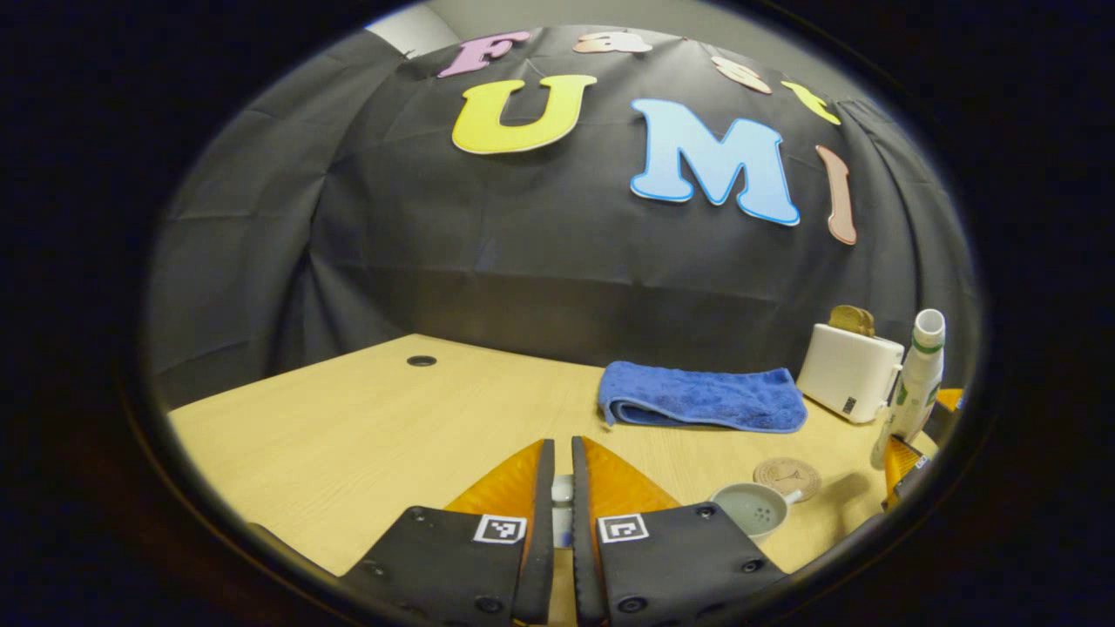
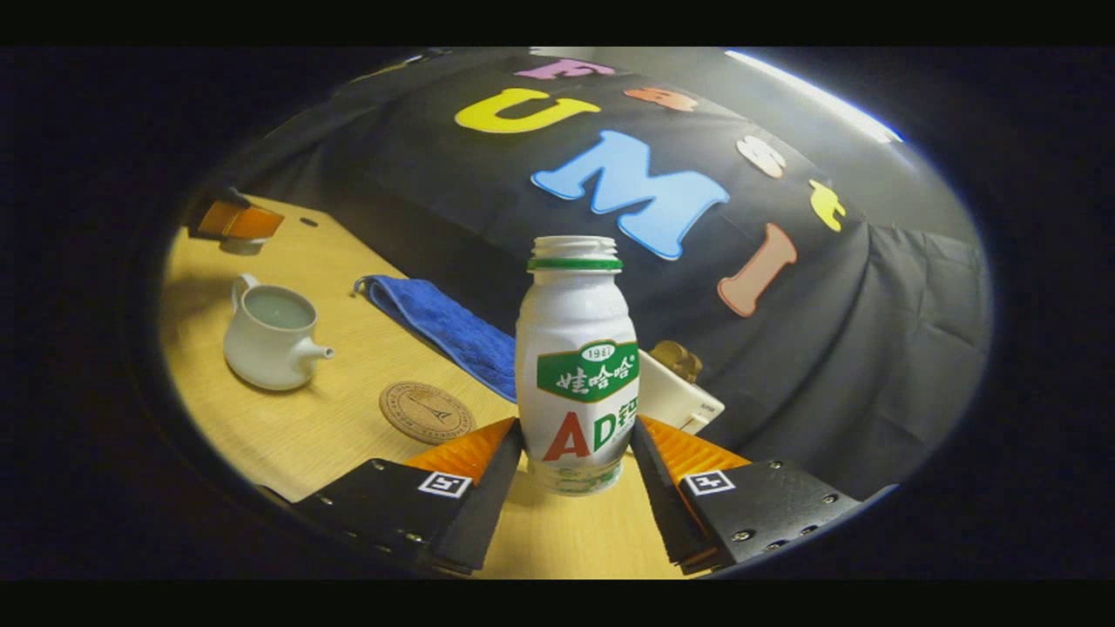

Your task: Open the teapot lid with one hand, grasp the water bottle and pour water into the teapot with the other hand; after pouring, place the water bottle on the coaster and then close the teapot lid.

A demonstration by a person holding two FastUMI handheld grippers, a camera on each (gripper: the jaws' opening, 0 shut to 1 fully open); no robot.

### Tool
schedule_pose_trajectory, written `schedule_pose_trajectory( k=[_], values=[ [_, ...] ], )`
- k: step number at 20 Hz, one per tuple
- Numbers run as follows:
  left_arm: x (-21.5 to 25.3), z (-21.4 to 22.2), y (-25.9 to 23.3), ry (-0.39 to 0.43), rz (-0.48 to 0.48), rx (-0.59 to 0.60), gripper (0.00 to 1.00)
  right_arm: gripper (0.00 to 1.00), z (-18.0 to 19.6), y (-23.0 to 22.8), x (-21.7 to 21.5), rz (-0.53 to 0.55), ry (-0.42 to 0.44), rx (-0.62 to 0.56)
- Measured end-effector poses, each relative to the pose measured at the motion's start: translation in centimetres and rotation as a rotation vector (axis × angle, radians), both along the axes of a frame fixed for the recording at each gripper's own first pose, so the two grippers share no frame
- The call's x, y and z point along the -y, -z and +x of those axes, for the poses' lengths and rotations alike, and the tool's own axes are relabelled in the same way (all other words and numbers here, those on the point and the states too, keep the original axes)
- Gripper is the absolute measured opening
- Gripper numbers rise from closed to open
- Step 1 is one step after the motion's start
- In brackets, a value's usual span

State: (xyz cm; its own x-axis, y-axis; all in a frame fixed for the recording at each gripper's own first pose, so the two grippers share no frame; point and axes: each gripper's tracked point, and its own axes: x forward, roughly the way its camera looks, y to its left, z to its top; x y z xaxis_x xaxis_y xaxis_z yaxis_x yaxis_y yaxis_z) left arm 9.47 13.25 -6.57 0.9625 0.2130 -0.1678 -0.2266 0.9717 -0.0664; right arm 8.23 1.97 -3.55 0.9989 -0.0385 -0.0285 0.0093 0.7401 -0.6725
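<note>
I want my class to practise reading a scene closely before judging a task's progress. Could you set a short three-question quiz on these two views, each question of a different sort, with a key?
1. True or false: the teapot stands open.
2. What lies on the coaster? A: the water bottle. B: a cup. C: nothing.
3. Fill in: the water bottle stands upright between the fingers of the ___ hand-held gripper.

Key:
1. True.
2. C.
3. Right: the right hand-held gripper has a finger on each side of it.
</note>
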Motion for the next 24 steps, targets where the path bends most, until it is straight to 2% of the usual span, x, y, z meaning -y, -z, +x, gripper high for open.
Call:
schedule_pose_trajectory(
  k=[4,5,8,9,11,12,14,15,16,19,20,23,24],
  values=[
    [-0.7,0.0,0.1,-0.020,0.023,-0.013,0.20,0.74,0.7,-1.2,-1.3,-0.207,-0.023,0.068],
    [-0.8,0.0,0.1,-0.023,0.024,-0.013,0.17,0.74,0.7,-1.6,-1.6,-0.267,-0.024,0.092],
    [-1.2,-0.2,0.1,-0.035,0.033,-0.012,0.17,0.74,1.1,-2.4,-2.5,-0.412,-0.039,0.140],
    [-1.3,-0.2,0.0,-0.037,0.031,-0.011,0.20,0.74,1.4,-2.5,-2.8,-0.444,-0.049,0.145],
    [-1.5,-0.3,-0.1,-0.041,0.025,-0.008,0.17,0.74,2.0,-2.4,-3.3,-0.509,-0.067,0.149],
    [-1.7,-0.3,0.0,-0.045,0.024,-0.009,0.20,0.74,1.8,-2.6,-3.3,-0.541,-0.073,0.156],
    [-2.1,-0.3,0.1,-0.055,0.028,-0.013,0.20,0.74,1.8,-2.8,-3.7,-0.603,-0.086,0.169],
    [-2.3,-0.4,0.1,-0.059,0.029,-0.013,0.17,0.74,2.0,-2.8,-4.1,-0.632,-0.095,0.177],
    [-2.4,-0.4,0.1,-0.061,0.027,-0.013,0.20,0.74,2.1,-2.9,-4.3,-0.661,-0.105,0.187],
    [-2.5,-0.5,0.3,-0.063,0.021,-0.013,0.20,0.74,1.8,-3.2,-4.9,-0.743,-0.135,0.212],
    [-2.5,-0.5,0.2,-0.064,0.019,-0.014,0.17,0.73,1.6,-3.2,-5.1,-0.766,-0.144,0.217],
    [-2.6,-0.4,0.3,-0.065,0.010,-0.018,0.17,0.74,1.6,-3.2,-5.3,-0.836,-0.171,0.223],
    [-2.5,-0.5,0.5,-0.064,0.007,-0.019,0.13,0.74,1.5,-3.1,-5.3,-0.861,-0.182,0.223]
  ],
)
